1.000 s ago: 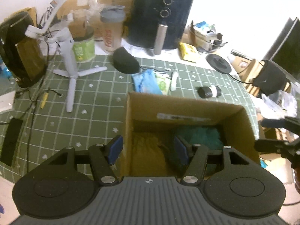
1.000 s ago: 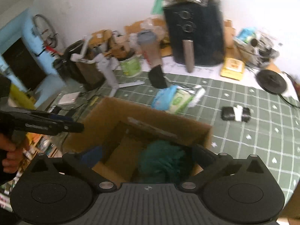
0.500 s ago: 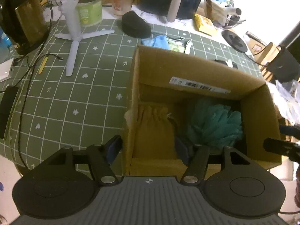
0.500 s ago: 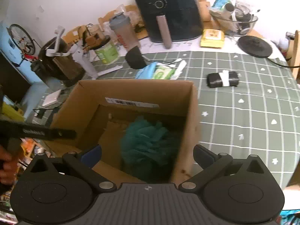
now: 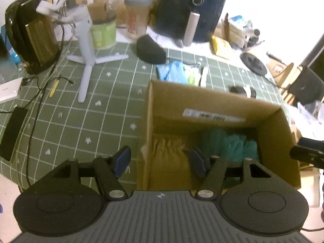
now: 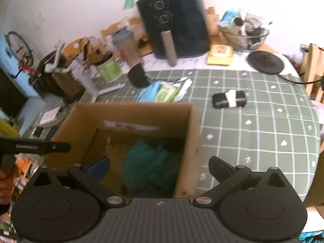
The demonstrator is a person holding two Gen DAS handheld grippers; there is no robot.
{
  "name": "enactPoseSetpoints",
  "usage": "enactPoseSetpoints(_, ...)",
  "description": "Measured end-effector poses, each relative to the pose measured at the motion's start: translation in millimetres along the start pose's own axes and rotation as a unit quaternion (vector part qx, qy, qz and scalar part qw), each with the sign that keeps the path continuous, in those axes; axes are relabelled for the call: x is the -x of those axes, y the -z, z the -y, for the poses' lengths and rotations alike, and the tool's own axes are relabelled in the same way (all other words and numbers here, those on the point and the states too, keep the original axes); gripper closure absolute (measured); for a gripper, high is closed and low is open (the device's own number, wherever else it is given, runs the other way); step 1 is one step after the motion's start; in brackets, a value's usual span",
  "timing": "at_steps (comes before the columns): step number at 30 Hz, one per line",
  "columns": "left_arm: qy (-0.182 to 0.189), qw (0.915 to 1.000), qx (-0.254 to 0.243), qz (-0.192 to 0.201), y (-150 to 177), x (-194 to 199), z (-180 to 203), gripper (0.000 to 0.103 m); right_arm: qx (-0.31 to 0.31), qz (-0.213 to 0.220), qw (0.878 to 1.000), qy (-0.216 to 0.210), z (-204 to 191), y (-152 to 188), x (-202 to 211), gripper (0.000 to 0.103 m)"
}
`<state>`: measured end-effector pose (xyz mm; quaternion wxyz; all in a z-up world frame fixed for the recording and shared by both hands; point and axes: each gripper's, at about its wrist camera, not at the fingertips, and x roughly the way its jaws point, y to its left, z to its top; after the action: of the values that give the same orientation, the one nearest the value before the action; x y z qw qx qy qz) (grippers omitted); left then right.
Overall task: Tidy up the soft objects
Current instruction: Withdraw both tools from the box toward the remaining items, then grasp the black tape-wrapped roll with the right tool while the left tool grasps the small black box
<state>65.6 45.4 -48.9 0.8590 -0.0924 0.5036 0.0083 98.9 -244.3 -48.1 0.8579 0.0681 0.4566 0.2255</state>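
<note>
An open cardboard box [image 5: 204,101] stands on the green checked tablecloth [image 5: 97,109]. Inside lie a mustard cloth bag [image 5: 168,151] on the left and a teal mesh sponge [image 5: 228,141] on the right. My left gripper [image 5: 160,160] is open and empty, straddling the box's left wall. My right gripper [image 6: 160,168] is open and empty, straddling the right wall of the box [image 6: 141,111], with the teal sponge [image 6: 149,166] between its fingers below. A black soft pouch [image 5: 149,49], a blue packet [image 5: 172,74] and a black roll [image 6: 229,100] lie on the cloth.
At the back stand a black air fryer [image 5: 190,10], a shaker bottle [image 5: 136,18], a green tub [image 5: 102,33], a white tripod [image 5: 87,46] and a dark kettle [image 5: 32,32]. A phone [image 5: 13,133] and cables lie at the left edge. A glass bowl [image 6: 245,34] stands back right.
Both grippers have pulled back and up a little from the box. The views tilted up toward the back of the table. The box's contents have not moved.
</note>
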Motion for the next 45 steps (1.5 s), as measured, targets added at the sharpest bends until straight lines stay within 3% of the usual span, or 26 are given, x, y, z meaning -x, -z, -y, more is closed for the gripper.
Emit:
enactPoseSetpoints(14,0.053,0.9973,-0.035,0.037,-41.6,6.1,9.0,0.039,0.012,0.027,0.996,0.086,39.0,-59.8,-16.4,0.0)
enactPoseSetpoints(26,0.065,0.9973,-0.019,0.027,-68.1,1.8,-19.8,0.039,0.002,0.006,0.992,0.128,77.9,-86.2,-61.8,0.0)
enactPoseSetpoints(36,0.065,0.9979,-0.003,-0.004,-85.8,-19.4,-35.3,0.039,-0.001,-0.028,0.992,0.121,101.4,-90.6,-102.2,0.0)
enactPoseSetpoints(45,0.062,0.9978,-0.002,-0.023,-95.3,-32.2,-39.7,0.039,0.009,-0.031,0.993,0.116,118.7,-100.0,-153.7,0.0)
